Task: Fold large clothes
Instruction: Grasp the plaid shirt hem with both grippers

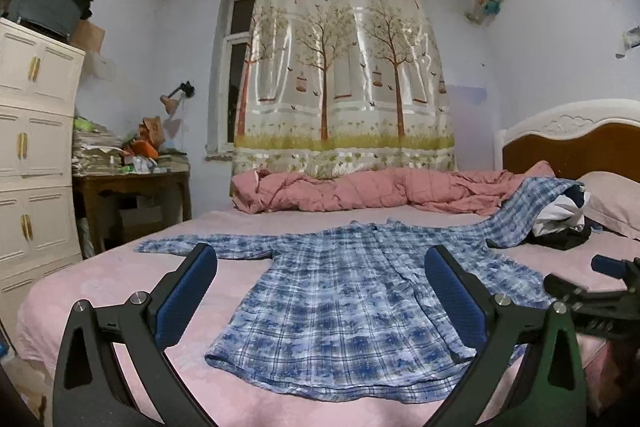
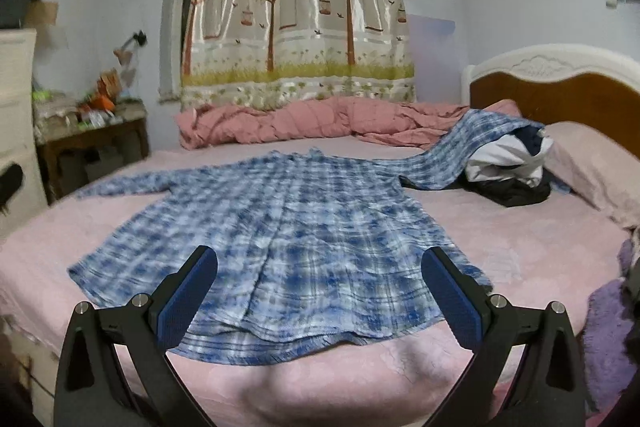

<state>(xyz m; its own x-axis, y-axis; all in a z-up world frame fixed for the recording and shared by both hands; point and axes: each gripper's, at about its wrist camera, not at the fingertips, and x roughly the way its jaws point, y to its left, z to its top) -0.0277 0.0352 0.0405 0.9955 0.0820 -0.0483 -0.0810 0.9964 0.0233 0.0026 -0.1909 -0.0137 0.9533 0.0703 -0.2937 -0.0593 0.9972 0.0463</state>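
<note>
A blue-and-white plaid shirt (image 1: pixel 340 303) (image 2: pixel 288 235) lies spread flat on the pink bed, hem toward me, collar toward the far side. One sleeve stretches left; the other runs right, up over a pile of clothes. My left gripper (image 1: pixel 320 263) hovers open above the shirt's lower half with nothing between its blue pads. My right gripper (image 2: pixel 320 267) is open too, held just above the hem near the bed's front edge. The right gripper's tip (image 1: pixel 608 267) shows at the right edge of the left wrist view.
A rolled pink quilt (image 1: pixel 360 191) lies along the far side of the bed (image 1: pixel 120 279). A pile of dark and white clothes (image 2: pixel 508 163) and a pillow (image 2: pixel 592 163) sit at the right by the headboard. A white cabinet (image 1: pixel 32 163) and cluttered table (image 1: pixel 132 183) stand left.
</note>
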